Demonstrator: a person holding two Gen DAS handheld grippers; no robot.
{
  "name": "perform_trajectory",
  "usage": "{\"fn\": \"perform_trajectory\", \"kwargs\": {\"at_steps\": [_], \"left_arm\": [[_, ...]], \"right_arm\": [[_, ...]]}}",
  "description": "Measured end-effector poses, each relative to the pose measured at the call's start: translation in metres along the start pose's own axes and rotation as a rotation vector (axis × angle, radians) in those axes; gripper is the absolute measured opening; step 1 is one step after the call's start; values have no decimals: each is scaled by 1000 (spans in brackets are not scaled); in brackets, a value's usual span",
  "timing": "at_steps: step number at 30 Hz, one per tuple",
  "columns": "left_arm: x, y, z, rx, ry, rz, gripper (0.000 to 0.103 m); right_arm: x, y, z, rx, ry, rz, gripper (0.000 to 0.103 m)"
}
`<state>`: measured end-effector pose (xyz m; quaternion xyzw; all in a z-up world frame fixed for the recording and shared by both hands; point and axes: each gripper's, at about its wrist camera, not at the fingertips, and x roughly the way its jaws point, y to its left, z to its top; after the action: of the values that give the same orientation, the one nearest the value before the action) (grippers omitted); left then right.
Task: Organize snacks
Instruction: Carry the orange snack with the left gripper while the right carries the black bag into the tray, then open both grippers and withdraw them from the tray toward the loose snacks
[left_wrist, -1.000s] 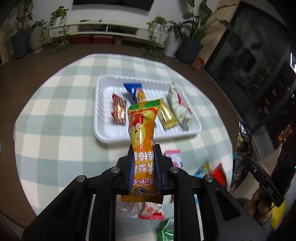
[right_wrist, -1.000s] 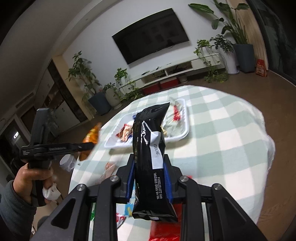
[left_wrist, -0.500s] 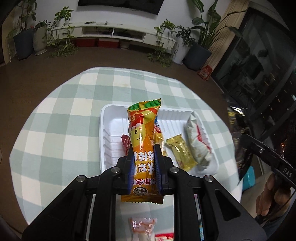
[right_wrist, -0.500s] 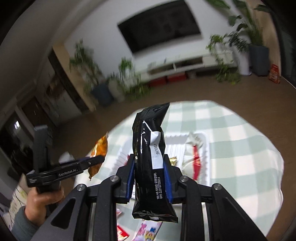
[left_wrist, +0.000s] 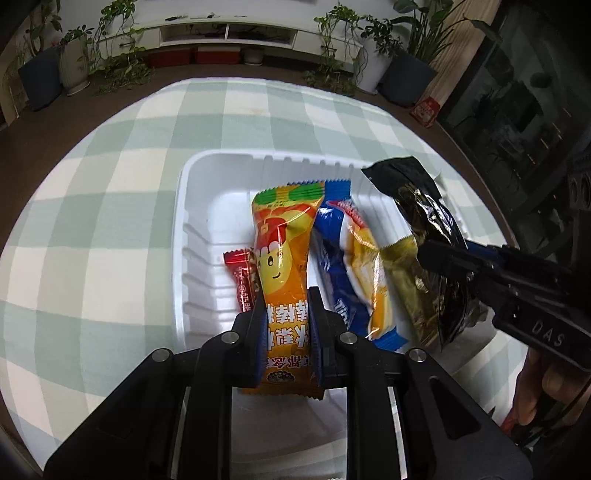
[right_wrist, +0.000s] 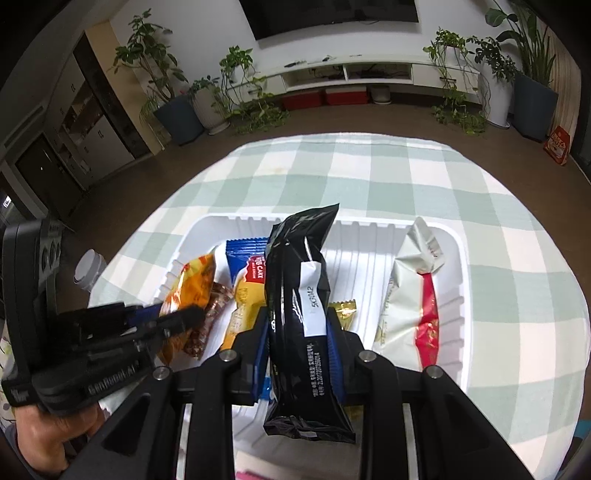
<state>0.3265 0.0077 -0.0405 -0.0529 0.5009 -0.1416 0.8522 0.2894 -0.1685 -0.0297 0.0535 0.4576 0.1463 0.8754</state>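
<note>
A home living room is showing: a wall TV (right_wrist: 332, 16) is hanging above a low console (right_wrist: 354, 72), with potted plants (right_wrist: 173, 96) standing around.

Your left gripper (left_wrist: 287, 314) hangs over the near-left part of the tray (left_wrist: 192, 236), your right gripper (right_wrist: 297, 325) over its middle, each clamped on a packet. The tray sits on the round table (right_wrist: 406, 173). In it, seen from the right wrist, two small packets lie at the left (partly hidden by your left gripper), the cake packet (right_wrist: 247, 280) just right of them, and a long wrapper (right_wrist: 410, 295) at the far right.
</note>
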Motion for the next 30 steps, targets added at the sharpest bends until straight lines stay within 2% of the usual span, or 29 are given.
{"fn": "perform_trajectory", "kwargs": {"at_steps": [12,14,15,16,18,20,22,24,26,27,29,30], "left_arm": [[-1,-2,-15,-10,23,-1,18],[-2,-1,-16,-17,24,0,19],[-3,0,-17,-24,25,3,20],[-4,0,-18,-29,24,6,23],[-6,3,-20,-36,18,18,31],[-10,4,-21,-45,3,17,45],[-15,3,-21,-44,-8,22,49],[-21,-1,-21,-38,-16,18,61],[-31,-5,-22,-29,-32,22,80],[-37,-6,-22,-27,-42,19,84],[-52,-8,-24,-24,-67,21,99],[-61,-8,-26,-19,-81,26,101]], "right_arm": [[18,-4,0,5,23,-11,33],[18,-4,0,2,20,-10,40],[17,-5,0,4,17,-9,48],[16,-6,0,8,11,-6,54],[13,-8,0,14,-2,0,56],[9,-9,1,18,-16,6,58],[1,-10,2,25,-39,14,62],[-9,-11,4,30,-67,27,70],[-23,-13,6,44,-104,39,80],[-31,-14,6,51,-127,46,84],[-50,-17,8,59,-180,66,90],[-61,-18,8,61,-208,73,92]]}}
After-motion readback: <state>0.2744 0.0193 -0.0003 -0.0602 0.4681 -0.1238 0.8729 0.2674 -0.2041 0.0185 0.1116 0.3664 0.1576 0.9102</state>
